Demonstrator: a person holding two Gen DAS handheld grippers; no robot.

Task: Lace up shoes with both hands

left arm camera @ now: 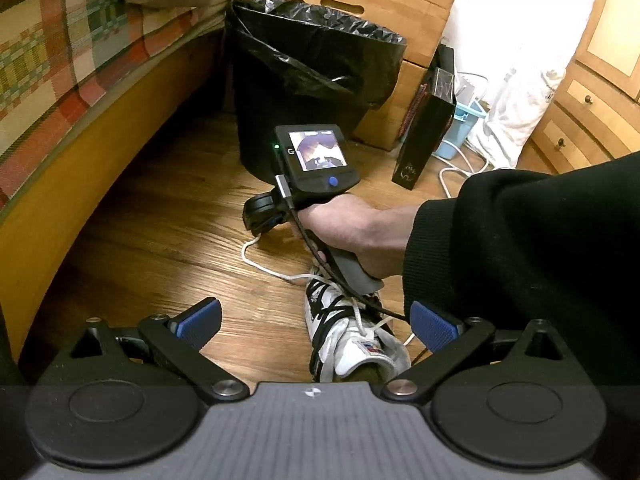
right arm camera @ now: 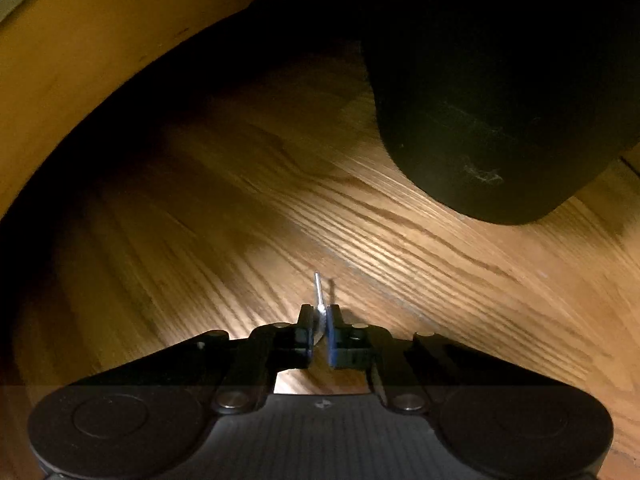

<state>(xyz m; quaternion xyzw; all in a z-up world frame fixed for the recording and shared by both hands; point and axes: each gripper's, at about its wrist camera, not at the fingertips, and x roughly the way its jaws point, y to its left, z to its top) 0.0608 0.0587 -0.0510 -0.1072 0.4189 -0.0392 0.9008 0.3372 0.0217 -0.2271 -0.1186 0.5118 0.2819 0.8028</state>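
A white and black sneaker [left arm camera: 352, 332] lies on the wooden floor just beyond my left gripper [left arm camera: 316, 320], whose blue pads [left arm camera: 200, 318] stand wide apart with nothing between them. A white lace [left arm camera: 280, 276] runs from the shoe across the floor up to my right gripper [left arm camera: 262, 218], which a hand in a black sleeve holds pointing down at the floor. In the right wrist view the right gripper [right arm camera: 320, 320] is shut on the lace end, and the thin lace tip [right arm camera: 318, 288] sticks out past the pads just above the floor.
A black bin with a bin liner [left arm camera: 312, 80] stands behind the right gripper and looms close in the right wrist view [right arm camera: 500, 120]. A wooden bed frame [left arm camera: 80, 180] runs along the left. A black bag [left arm camera: 428, 120], white cables and wooden drawers [left arm camera: 580, 100] crowd the right.
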